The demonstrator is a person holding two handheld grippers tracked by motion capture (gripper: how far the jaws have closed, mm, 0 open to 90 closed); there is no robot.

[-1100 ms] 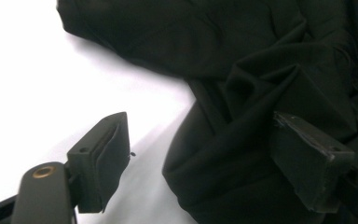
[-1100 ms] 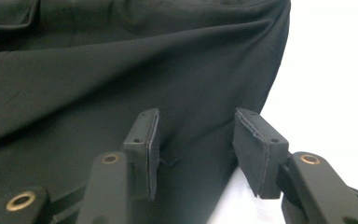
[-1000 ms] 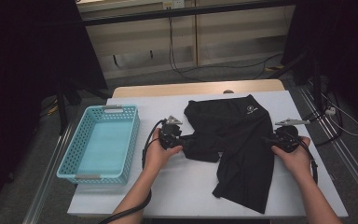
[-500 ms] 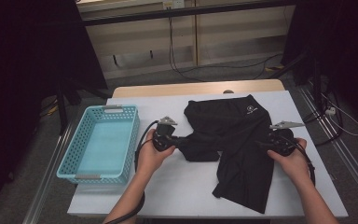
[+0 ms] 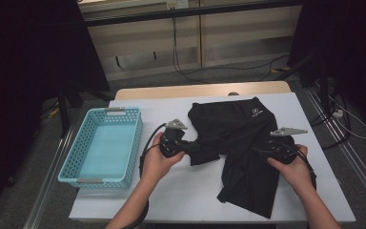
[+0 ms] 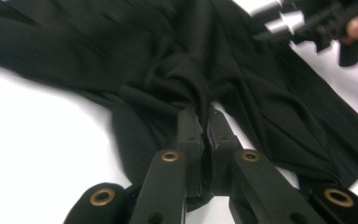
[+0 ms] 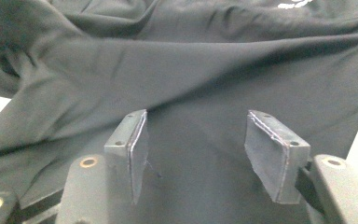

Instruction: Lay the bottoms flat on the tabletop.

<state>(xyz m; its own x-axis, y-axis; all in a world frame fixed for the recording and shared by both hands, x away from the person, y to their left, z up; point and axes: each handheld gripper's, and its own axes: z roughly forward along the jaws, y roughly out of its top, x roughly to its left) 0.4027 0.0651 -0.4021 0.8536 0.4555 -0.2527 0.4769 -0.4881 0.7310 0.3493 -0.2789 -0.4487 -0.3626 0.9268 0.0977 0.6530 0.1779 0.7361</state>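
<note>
Left gripper [image 6: 204,122] jaws clamped on bunched fold of black garment [image 5: 240,143]; right gripper [image 7: 205,154] jaws apart over cloth, gripping nothing. Garment lies mid-table [image 5: 181,191], right of blue basket [image 5: 71,167]. Judgement: seat right pads on 1 edge, lift both hands evenly

Showing plain black with a small white logo print: soft fabric garment [image 5: 240,138]; showing turquoise latticework: rectangular plastic basket [image 5: 76,157]; showing white: tabletop [image 5: 171,195].

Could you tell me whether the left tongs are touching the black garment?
Touching: the left gripper view shows the left tongs shut on a bunched fold of the black garment.
</note>
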